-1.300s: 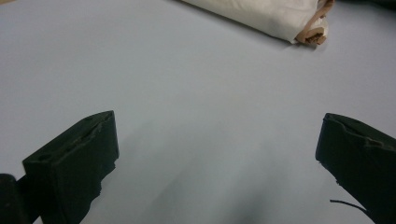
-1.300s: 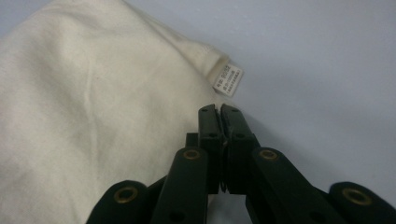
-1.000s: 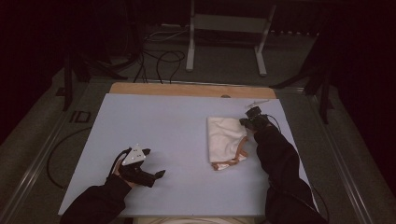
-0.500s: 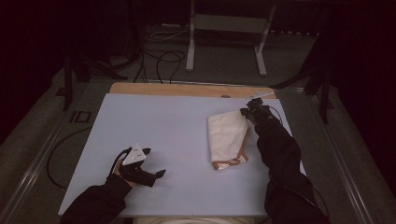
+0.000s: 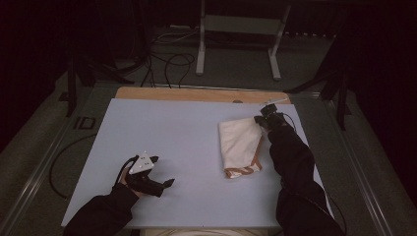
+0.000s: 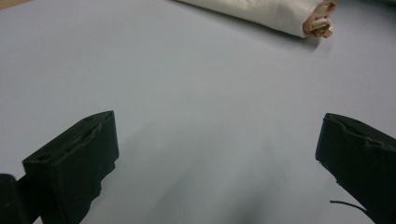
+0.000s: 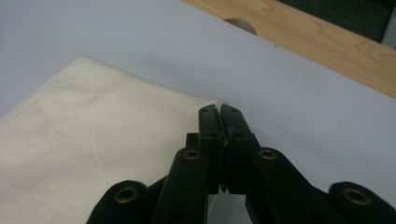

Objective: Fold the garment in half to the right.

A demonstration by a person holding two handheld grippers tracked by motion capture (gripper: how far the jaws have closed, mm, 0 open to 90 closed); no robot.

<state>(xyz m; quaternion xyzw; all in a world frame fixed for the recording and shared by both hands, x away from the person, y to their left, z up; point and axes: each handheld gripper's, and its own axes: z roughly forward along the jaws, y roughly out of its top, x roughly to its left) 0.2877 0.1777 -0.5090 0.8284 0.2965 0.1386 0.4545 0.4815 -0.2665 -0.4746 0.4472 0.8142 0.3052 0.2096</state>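
A folded cream cloth (image 5: 242,143) with a brown patterned edge at its near end lies on the right half of the pale blue table top (image 5: 187,132). My right gripper (image 5: 259,119) is at the cloth's far right corner, jaws shut on that corner; in the right gripper view the gripper (image 7: 219,111) pinches a sliver of cloth (image 7: 93,154) between its tips. My left gripper (image 5: 167,183) rests near the front left of the table, jaws wide open with nothing between them (image 6: 215,149). The cloth's rolled brown end (image 6: 317,23) appears far off in the left gripper view.
A wooden strip (image 5: 196,93) runs along the table's far edge, also seen as wood (image 7: 327,42) in the right gripper view. Beyond it stand a metal frame (image 5: 236,34) and cables (image 5: 167,59) on the dark floor.
My right gripper has carried the cloth's corner away from me, and the cloth has gone from bunched to flatter and longer. The left gripper has stayed put.
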